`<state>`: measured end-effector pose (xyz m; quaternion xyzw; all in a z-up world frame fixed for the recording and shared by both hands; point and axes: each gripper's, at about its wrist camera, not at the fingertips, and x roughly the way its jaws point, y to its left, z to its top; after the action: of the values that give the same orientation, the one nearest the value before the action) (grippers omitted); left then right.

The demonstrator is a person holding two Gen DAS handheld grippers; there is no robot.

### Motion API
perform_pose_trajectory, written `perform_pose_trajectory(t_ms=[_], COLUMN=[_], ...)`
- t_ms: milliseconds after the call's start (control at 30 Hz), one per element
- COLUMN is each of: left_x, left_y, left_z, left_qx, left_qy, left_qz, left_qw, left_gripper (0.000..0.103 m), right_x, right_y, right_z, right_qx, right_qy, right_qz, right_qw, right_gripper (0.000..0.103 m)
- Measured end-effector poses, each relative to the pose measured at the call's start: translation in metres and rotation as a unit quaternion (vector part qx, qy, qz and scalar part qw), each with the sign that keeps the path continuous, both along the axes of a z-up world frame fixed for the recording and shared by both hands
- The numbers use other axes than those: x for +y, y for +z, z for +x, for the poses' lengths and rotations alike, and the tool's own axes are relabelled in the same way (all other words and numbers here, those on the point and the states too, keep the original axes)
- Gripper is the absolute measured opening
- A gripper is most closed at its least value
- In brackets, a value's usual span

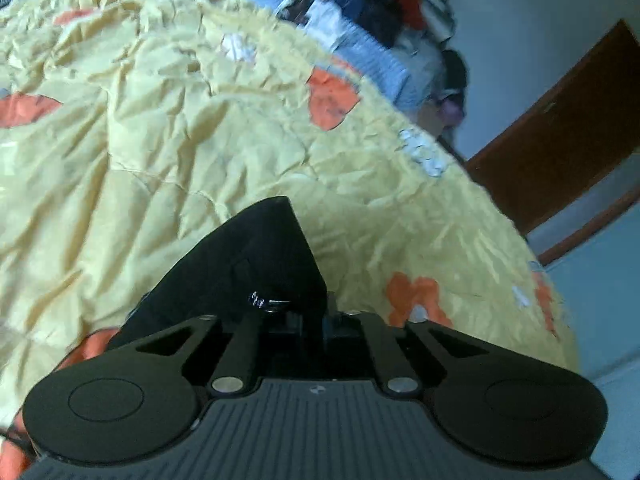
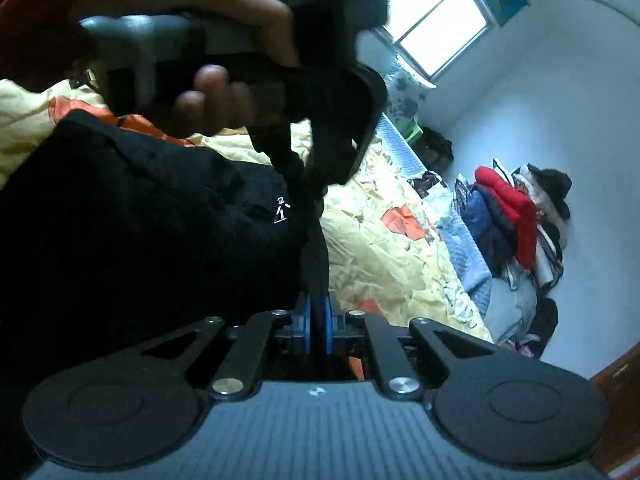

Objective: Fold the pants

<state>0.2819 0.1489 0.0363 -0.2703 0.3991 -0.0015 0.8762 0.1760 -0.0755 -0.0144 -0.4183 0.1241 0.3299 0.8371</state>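
Left wrist view, lower centre of the frame: the left claw [image 1: 294,312] is pinched shut on a peaked fold of the black, soft knit pants [image 1: 256,264], which rise in a dark triangle over the crumpled pale-yellow quilted bedspread with orange patches [image 1: 180,120]. In the right wrist view the right claw [image 2: 318,320] is likewise clamped tight, its blue-edged pads nipping a thin edge of the same black pants [image 2: 140,220], whose bulk with a small white printed logo fills the left of the frame. Above it, at upper left, a bare hand [image 2: 208,100] grips the other claw's black handle. To do this fold well, I judge both pinches should keep hold of matching corners, pull the cloth taut between them and lay it down level, since the fabric looks limp and heavy. A heap of red, blue and dark clothes [image 2: 516,216] lies at right against the pale wall.
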Motion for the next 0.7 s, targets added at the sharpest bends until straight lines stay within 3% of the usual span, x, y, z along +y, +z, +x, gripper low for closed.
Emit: perform_pose_trajectory(t_ms=[167,400,533,700], left_x=[0.009,0.013,0.013,0.001], left_y=[0.013,-0.004,-0.02,-0.03], left_z=[-0.069,-0.15,-0.172,-0.178], left_qx=[-0.039,-0.029,-0.021,-0.026], left_qy=[-0.023,-0.035,-0.029,-0.031], left_qz=[0.022,0.061,0.085,0.141], left_qw=[0.9987,0.9971,0.9957,0.9892], left_gripper=[0.007,0.008,0.008,0.014], right_x=[-0.002,0.003,0.005,0.013], right_y=[0.013,0.003,-0.009,-0.025], right_z=[-0.032,-0.094,-0.118,-0.109], right_qx=[0.029,0.078,0.108,0.139], right_qy=[0.012,0.04,0.036,0.016], right_qz=[0.029,0.029,0.04,0.033], right_qw=[0.999,0.996,0.993,0.99], right_gripper=[0.007,0.007,0.007,0.007])
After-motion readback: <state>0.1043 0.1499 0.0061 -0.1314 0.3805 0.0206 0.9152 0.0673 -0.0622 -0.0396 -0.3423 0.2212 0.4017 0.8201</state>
